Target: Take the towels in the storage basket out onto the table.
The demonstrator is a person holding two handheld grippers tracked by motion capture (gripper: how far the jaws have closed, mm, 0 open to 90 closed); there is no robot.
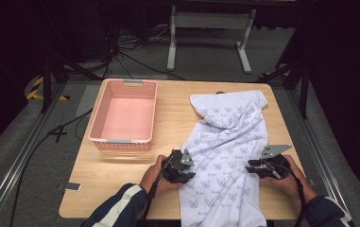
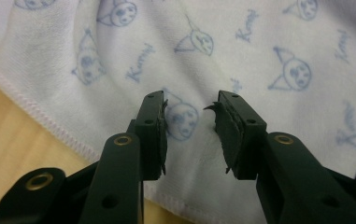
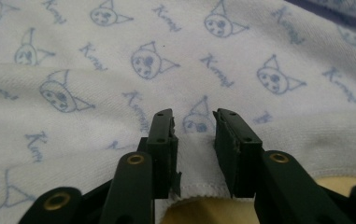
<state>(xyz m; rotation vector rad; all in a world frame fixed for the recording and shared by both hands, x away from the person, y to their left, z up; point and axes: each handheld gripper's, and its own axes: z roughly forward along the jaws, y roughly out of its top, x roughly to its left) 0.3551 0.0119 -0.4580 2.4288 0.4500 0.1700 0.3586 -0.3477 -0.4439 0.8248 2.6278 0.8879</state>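
tabletop (image 1: pixel 177 127) of pale wood on grey floor, dark room around; pink basket (image 1: pixel 124 113) at left. printed towel (image 1: pixel 227 156) drapes over the near edge. 2 hands flank it: left tongs (image 1: pixel 183 166) and right tongs (image 1: pixel 255 166) gape narrowly over its hems, gripping nothing.

A white towel (image 1: pixel 225 156) printed with blue cat faces is being seen lying rumpled lengthwise down the bench's (image 1: pixel 168 127) right half, its near end overhanging the front edge.
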